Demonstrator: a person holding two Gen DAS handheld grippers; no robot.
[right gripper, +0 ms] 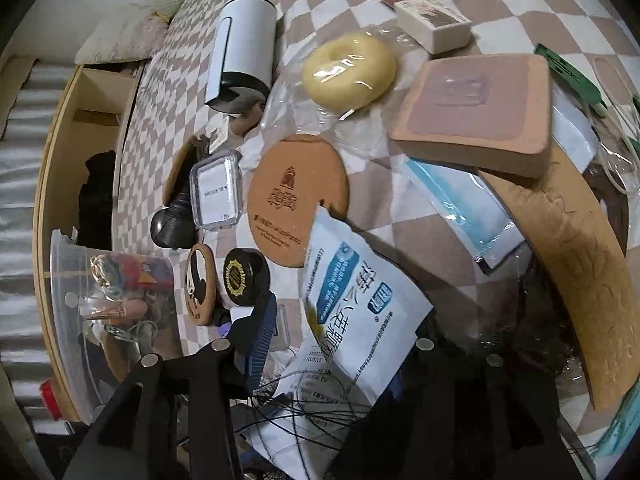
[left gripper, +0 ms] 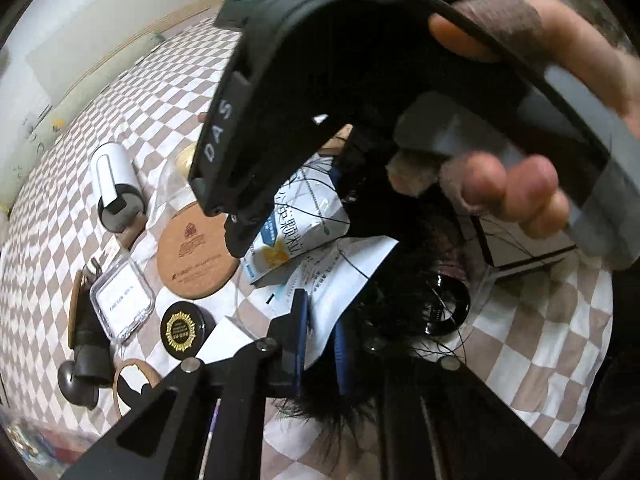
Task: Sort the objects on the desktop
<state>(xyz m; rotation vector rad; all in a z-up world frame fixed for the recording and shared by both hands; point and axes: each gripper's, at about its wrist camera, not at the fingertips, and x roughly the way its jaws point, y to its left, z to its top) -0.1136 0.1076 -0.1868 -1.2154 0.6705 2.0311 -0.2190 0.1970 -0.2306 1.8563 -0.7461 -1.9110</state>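
Observation:
In the left wrist view my left gripper has its blue-padded fingers closed around a white paper sheet and black hair-like strands. My right gripper, held in a hand, reaches in above and grips a white and blue sachet. In the right wrist view my right gripper is shut on that sachet, which lies tilted over black strands. A round cork coaster lies just beyond.
On the checkered cloth lie a white cylinder, a yellow ring in plastic, a brown square pad, a clear small case, a black round tin, and a clear tub at left.

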